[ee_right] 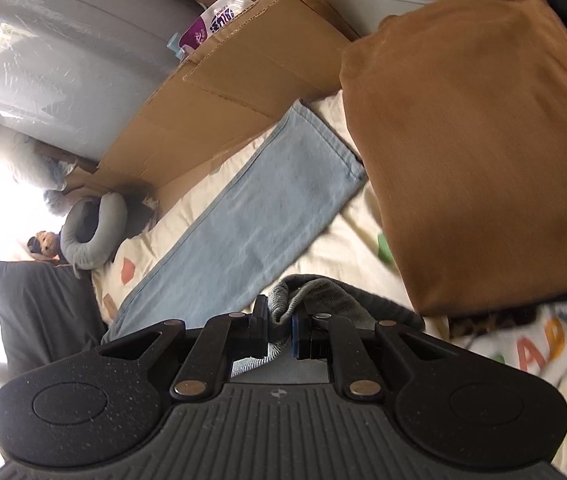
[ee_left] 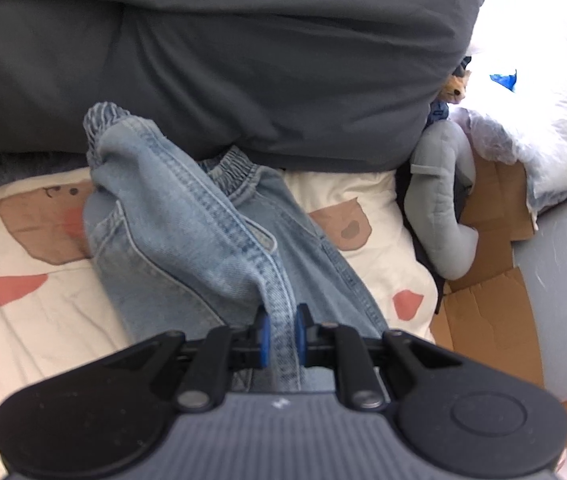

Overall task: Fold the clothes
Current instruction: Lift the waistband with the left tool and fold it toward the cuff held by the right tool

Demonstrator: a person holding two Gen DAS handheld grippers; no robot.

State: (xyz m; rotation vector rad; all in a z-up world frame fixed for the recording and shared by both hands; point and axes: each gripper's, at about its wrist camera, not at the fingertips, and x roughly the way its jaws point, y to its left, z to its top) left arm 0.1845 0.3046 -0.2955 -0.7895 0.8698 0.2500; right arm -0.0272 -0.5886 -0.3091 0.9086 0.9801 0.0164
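The left claw (ee_left: 282, 330) is clenched on a stitched seam of the light blue jeans (ee_left: 187, 216), the denim running up between its blue pads (ee_left: 264, 334) and bunching ahead of it, with the elastic waistband lying against a dark grey pillow (ee_left: 223, 60). The right claw (ee_right: 281, 326) is clamped on a fold of grey-blue fabric, seemingly another part of the same jeans (ee_right: 251, 216), though the link is hidden behind the claw body; beyond it one trouser leg lies flat and straight across the bed, its hem ending just beside a folded brown garment (ee_right: 479, 152). How much denim each claw holds beneath the pads cannot be made out, and motion blur softens the leg in the right wrist view. The jeans rest on a cream bedsheet (ee_left: 23, 320) printed with bear faces and coral shapes. A grey neck pillow (ee_left: 443, 200) lies at the bed's edge beside flattened cardboard (ee_left: 487, 308). A plastic-wrapped grey mattress (ee_right: 63, 60) stands behind the cardboard, and a small stuffed toy (ee_left: 456, 87) peeks out past the dark pillow.
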